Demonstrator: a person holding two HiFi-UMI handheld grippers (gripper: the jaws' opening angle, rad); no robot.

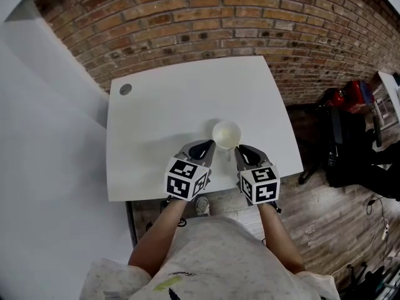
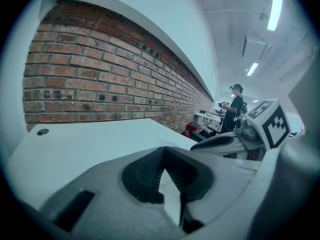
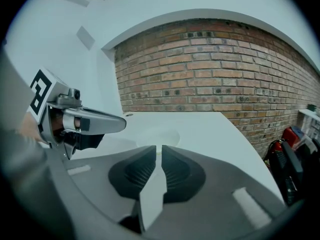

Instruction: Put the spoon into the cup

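A white cup [image 1: 226,133] stands upright on the white table [image 1: 162,117], near its front edge. In the right gripper view the cup [image 3: 157,134] shows as a pale rim just beyond the jaw tips. No spoon shows in any view, and the cup's inside looks plain white. My left gripper [image 1: 206,144] sits just left of the cup and is shut, with nothing in it [image 2: 163,154]. On the cup's near right is my right gripper [image 1: 240,149], also shut and holding nothing [image 3: 159,149]. Both point at the cup without touching it.
A round cable hole [image 1: 125,89] sits at the table's far left corner. A brick wall [image 1: 237,24] runs behind the table. Red and black bags [image 1: 347,99] lie on the wooden floor to the right. A person [image 2: 235,104] stands far off.
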